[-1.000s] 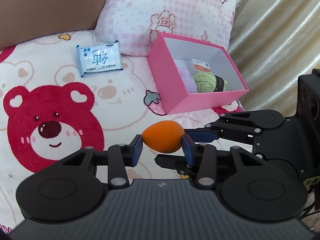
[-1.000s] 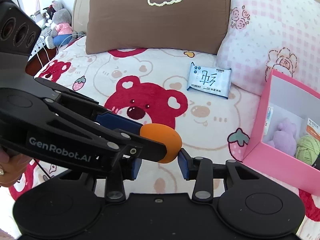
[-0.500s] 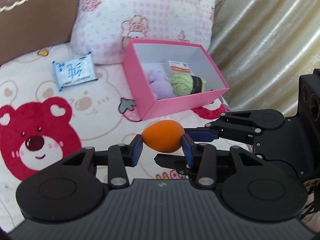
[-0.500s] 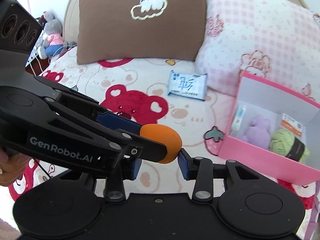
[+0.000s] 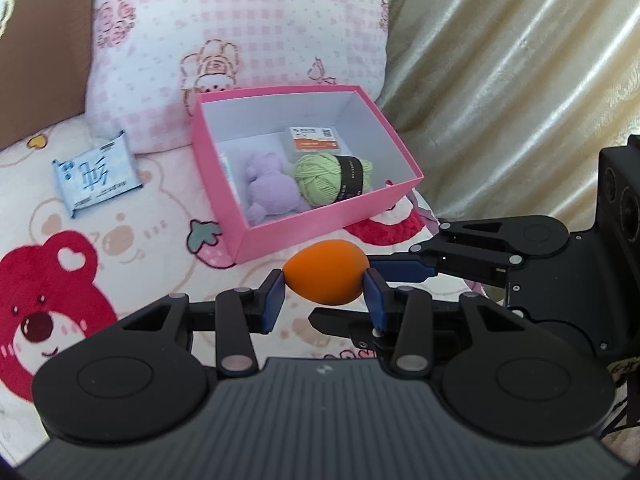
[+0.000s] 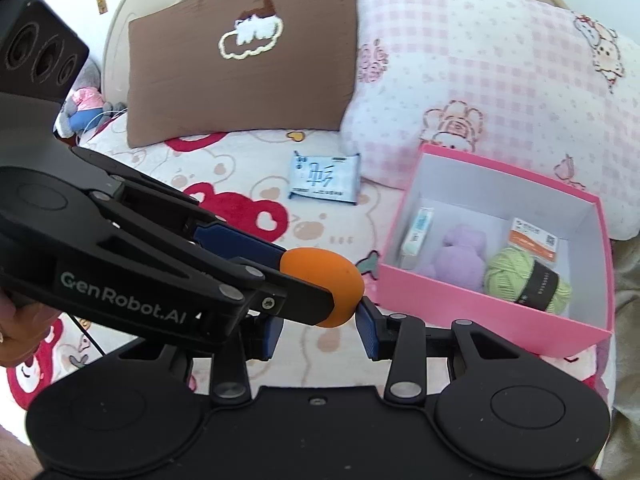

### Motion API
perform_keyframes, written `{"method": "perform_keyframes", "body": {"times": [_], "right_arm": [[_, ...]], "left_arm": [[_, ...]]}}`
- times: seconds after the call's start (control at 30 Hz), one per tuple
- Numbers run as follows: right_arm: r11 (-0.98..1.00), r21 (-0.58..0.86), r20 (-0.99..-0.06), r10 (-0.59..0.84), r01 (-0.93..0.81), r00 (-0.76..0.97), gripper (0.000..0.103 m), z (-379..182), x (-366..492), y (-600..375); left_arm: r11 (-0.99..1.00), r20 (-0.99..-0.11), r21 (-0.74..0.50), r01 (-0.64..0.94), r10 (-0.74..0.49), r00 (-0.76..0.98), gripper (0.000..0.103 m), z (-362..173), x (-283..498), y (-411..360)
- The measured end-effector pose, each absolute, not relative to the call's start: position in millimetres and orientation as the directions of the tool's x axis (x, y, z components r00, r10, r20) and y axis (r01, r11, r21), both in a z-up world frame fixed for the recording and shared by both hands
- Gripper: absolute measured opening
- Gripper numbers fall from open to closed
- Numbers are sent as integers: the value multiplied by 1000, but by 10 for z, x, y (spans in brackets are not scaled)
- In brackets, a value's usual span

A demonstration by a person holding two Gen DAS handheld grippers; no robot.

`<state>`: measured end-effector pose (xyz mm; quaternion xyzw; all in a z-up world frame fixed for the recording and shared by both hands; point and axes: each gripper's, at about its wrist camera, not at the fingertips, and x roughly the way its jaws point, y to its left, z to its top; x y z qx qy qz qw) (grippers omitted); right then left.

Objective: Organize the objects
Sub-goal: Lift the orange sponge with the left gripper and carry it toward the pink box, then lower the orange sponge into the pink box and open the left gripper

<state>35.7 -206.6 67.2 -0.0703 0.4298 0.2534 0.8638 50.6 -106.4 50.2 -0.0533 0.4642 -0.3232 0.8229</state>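
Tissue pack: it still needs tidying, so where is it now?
The tissue pack lies on the bear-print blanket in the right wrist view, left of the pink box, below the brown pillow.

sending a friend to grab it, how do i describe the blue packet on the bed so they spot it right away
Find the pink checked pillow at the head of the bed. On the bear-print cover, between the pillow's lower corner and the open pink box, lies a flat tissue packet. It is the only loose item there: pale blue with a large dark character printed on it.

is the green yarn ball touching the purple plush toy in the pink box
Touching. In the left wrist view the green yarn ball presses against the purple plush toy inside the pink cardboard box, with no gap showing between them.
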Motion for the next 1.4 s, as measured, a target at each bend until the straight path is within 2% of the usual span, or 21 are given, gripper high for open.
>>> {"method": "perform_keyframes", "body": {"times": [0.13,0.5,0.93,1.03,1.27,1.4], "right_arm": [[873,66,-770,353,-483,532,46,691,412,-2189],[870,105,-730,397,-482,556,46,548,773,-2462],[900,101,-723,359,-424,591,46,310,1366,-2744],[902,88,-728,348,-422,590,46,236,1582,-2787],[899,81,-754,337,-430,564,46,48,2046,-2895],[911,91,-777,318,-403,543,46,-83,2246,-2961]], "left_arm": [[780,-726,-386,493,-586,360,40,511,591,-1228],[792,-726,-389,471,-578,372,41,395,1013,-1448],[790,-733,-381,480,-575,364,41,220,1698,-1849],[807,-733,-357,471,-554,394,41,154,1869,-1962],[813,-722,-430,391,-570,391,42,-107,2301,-2035],[824,-736,-431,368,-557,384,42,-245,2461,-2153]]}}
